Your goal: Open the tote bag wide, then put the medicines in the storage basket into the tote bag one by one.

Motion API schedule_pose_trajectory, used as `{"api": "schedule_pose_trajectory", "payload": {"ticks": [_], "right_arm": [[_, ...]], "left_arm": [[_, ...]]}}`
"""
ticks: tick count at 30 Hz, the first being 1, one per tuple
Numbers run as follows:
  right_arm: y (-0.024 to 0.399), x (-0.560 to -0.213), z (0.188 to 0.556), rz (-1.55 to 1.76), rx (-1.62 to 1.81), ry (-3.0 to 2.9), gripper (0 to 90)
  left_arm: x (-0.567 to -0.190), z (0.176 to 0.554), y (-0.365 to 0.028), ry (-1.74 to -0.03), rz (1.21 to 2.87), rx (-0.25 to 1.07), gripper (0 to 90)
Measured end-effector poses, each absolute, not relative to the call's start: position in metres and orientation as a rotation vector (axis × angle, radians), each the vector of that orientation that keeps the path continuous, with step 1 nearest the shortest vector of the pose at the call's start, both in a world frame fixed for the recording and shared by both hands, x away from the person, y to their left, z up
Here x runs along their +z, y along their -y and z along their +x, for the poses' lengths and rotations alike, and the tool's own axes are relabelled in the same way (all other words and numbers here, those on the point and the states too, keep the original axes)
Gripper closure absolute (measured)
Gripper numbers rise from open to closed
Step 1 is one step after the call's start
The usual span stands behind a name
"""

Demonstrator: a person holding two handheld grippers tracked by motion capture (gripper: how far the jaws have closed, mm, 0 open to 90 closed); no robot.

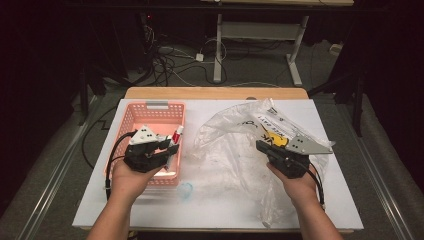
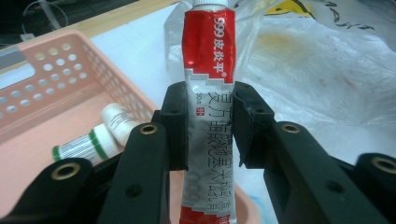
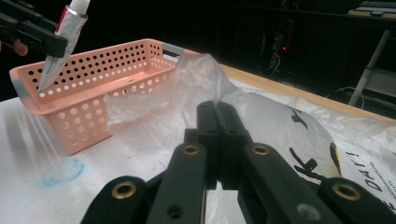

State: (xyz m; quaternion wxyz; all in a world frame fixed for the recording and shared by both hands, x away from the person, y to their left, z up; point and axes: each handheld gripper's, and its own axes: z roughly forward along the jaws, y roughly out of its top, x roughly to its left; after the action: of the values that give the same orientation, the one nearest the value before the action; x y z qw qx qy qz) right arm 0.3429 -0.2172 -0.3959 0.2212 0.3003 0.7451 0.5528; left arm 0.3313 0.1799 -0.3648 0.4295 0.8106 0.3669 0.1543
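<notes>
Left tongs [image 2: 208,126] clamp the tube [image 2: 208,70] mid-body, cap up, above the basket [image 1: 131,118] at the counter's left edge, likely for dropping in. Right tongs [image 3: 218,122], together, pinch the bag [image 3: 280,121], steadying it.

A small white bottle [image 2: 88,142] lies inside the pink basket [image 1: 156,111].

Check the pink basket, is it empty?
No, a white bottle with a green band lies inside the pink basket.
</notes>
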Motion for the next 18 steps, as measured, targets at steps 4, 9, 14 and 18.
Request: {"api": "schedule_pose_trajectory", "payload": {"ticks": [4,9,14,18], "right_arm": [[0.218,-0.395,0.343,0.832,1.532,-2.057,90.0],[0.218,-0.400,0.347,0.851,1.510,-2.066,90.0],[0.217,-0.396,0.347,0.843,1.510,-2.052,90.0],[0.216,-0.395,0.347,0.835,1.519,-2.057,90.0]], "left_arm": [[-0.366,0.332,-0.172,-0.899,2.018,0.363,67.4],[-0.366,0.333,-0.163,-0.857,2.017,0.341,67.4],[-0.369,0.331,-0.149,-0.816,2.022,0.312,67.4],[-0.373,0.328,-0.138,-0.795,2.039,0.292,67.4]]}}
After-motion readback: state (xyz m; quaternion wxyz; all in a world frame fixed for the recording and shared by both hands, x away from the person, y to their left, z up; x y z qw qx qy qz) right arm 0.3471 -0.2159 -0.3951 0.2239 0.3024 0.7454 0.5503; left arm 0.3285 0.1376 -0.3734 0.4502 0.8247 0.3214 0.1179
